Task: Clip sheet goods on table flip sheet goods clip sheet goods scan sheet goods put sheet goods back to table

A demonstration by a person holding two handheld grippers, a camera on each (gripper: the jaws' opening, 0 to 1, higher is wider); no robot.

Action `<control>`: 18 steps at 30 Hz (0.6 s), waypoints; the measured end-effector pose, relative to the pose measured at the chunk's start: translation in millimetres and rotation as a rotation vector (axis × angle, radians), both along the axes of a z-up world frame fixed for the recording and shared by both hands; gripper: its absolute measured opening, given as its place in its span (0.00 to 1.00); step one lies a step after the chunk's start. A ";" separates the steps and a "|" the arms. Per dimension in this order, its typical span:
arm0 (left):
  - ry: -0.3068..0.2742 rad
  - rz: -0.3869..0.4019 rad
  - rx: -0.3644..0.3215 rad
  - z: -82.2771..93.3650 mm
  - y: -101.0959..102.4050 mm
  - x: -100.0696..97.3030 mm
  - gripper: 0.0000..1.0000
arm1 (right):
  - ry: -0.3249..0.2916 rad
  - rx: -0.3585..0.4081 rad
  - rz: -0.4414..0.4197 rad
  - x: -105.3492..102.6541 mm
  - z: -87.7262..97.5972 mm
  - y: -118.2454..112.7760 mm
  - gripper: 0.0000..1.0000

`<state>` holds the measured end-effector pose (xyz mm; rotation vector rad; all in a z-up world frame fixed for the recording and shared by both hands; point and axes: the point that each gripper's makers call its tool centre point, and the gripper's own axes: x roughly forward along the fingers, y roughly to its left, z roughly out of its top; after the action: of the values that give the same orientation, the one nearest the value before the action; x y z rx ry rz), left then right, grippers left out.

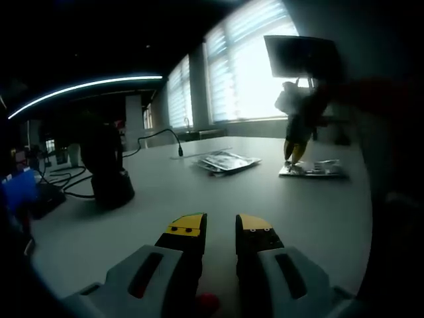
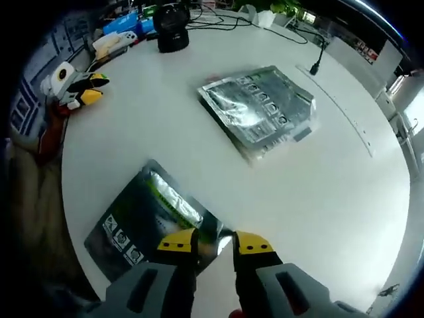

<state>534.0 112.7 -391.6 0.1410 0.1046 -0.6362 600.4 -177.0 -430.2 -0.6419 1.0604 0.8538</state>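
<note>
Sheet goods lie on the white bench [image 2: 344, 172]: one silvery stack of packets [image 2: 260, 109] rests near the middle of the bench, and one dark packet [image 2: 149, 222] lies close to the near edge. In the right gripper view, the right gripper [image 2: 215, 244] is just over a corner of the dark packet, its yellow-tipped jaws parted a little, and I cannot tell if they grip it. In the left gripper view, the left gripper [image 1: 220, 228] hovers above the bare bench, jaws slightly apart and holding nothing. A black round device [image 2: 172, 30] stands at the far edge, with cables [image 2: 218, 23] beside it.
</note>
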 end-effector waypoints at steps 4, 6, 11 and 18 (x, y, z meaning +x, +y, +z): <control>-0.001 -0.003 0.002 0.0 -0.5 -0.3 0.10 | 0.012 0.043 -0.023 -3.5 -0.4 0.6 0.18; -0.002 -0.002 0.001 0.1 -0.4 -0.4 0.10 | 0.013 0.051 -0.034 -5.1 -0.6 2.0 0.18; -0.002 0.000 0.006 -0.4 -0.4 -0.5 0.10 | 0.002 0.045 -0.052 -10.7 -1.1 5.5 0.17; -0.002 0.001 0.005 -0.2 -0.1 -0.8 0.10 | -0.011 0.040 -0.048 -14.3 -1.1 6.6 0.14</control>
<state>533.2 112.6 -391.8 0.1467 0.1044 -0.6348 586.1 -170.4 -431.3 -0.5845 1.0426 0.8270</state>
